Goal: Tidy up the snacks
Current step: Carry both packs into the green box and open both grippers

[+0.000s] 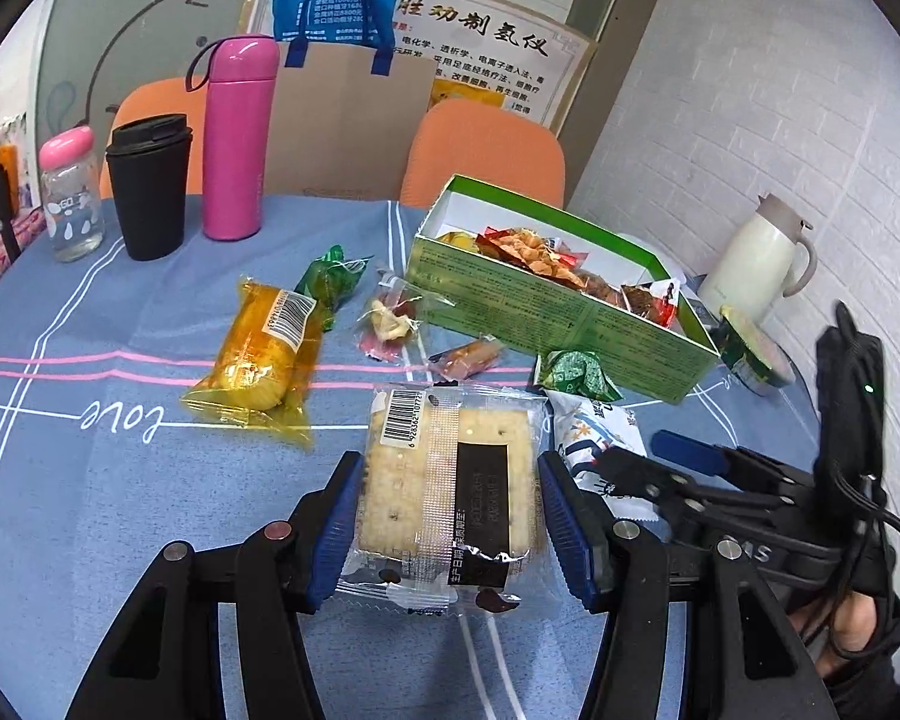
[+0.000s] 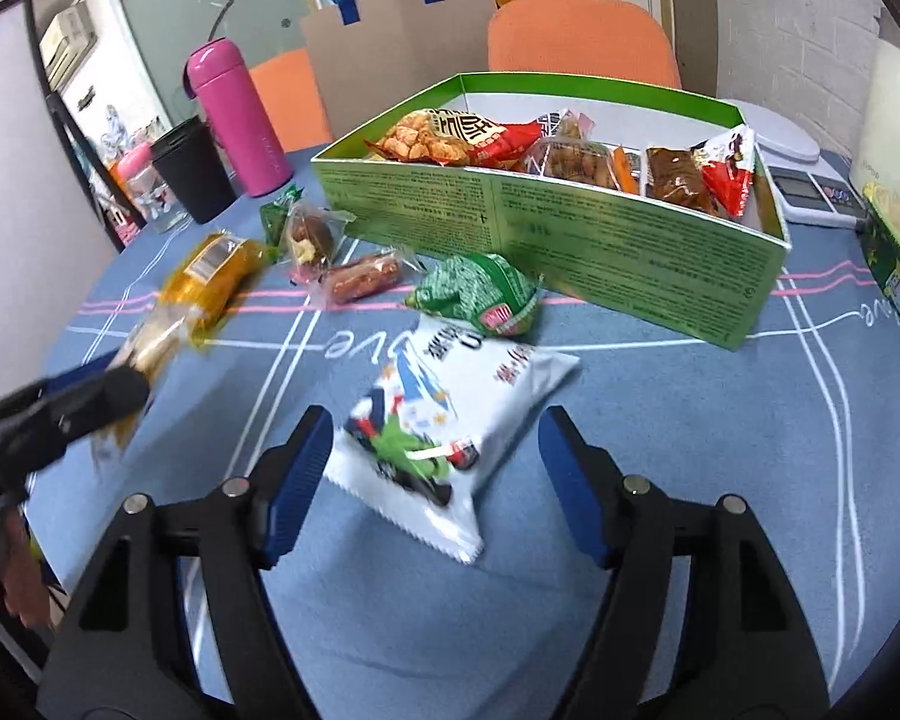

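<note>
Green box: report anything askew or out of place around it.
The green box sits skewed to the tablecloth lines. Several snacks lie loose outside it: a yellow cake packet, a green packet and a white bag. Nothing looks spilled or torn.

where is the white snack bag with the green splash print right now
In the right wrist view, the white snack bag lies on the blue tablecloth between the open right gripper fingers.

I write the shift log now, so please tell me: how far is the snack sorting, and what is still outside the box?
Done: several packets already lie in the green box. In hand: the left gripper is shut on the cracker packet; the right gripper is open around the white snack bag. Left on the table: the yellow cake packet, two green packets, a sausage snack and a clear candy packet.
</note>
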Tool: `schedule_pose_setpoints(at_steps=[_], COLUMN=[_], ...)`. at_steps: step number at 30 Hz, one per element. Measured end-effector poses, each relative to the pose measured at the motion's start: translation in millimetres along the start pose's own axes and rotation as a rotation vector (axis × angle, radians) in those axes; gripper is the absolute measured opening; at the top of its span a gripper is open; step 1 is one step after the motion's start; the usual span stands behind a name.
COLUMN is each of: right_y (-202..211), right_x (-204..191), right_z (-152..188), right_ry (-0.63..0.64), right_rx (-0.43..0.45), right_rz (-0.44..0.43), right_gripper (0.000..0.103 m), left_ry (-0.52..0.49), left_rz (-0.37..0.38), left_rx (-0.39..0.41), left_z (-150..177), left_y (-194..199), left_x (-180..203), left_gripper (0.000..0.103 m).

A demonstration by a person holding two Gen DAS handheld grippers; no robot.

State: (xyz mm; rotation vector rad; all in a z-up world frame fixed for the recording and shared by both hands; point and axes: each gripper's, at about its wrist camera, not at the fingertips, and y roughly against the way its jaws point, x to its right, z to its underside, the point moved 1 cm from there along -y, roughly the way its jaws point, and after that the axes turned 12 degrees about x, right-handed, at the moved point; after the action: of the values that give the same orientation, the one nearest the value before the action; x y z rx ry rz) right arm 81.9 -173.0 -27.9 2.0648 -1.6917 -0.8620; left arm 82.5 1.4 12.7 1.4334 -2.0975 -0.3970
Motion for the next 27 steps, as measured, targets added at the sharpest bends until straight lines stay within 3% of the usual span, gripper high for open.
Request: schedule_pose_setpoints(at_steps=[4, 7, 15, 20, 27], right_y=[-24, -23, 0, 29, 50], right_x=[-1, 7, 16, 19, 48], right_z=[2, 7, 8, -12, -44], right_ry=[0.015, -0.015, -0.017, -0.017, -0.039], right_rx=[-0.022, -0.016, 0.000, 0.094, 0.200], right_rz=[0.051, 0.011, -0.048, -0.078, -0.020], right_gripper=[0.070, 0.060, 0.055, 0.055, 0.055], left_ry=[0.007, 0.020, 0.041, 0.008, -0.040], left_rz=[-0.003, -0.002, 0.052, 0.091, 0.137], left_rx=[-0.006, -0.015, -0.006, 0.027, 0.071], left_z=[0, 1, -11, -33, -65], left_y=[0, -4, -15, -18, -26], left_x=[-4, -7, 7, 26, 58], left_gripper=[0.059, 0.059, 0.059, 0.059, 0.059])
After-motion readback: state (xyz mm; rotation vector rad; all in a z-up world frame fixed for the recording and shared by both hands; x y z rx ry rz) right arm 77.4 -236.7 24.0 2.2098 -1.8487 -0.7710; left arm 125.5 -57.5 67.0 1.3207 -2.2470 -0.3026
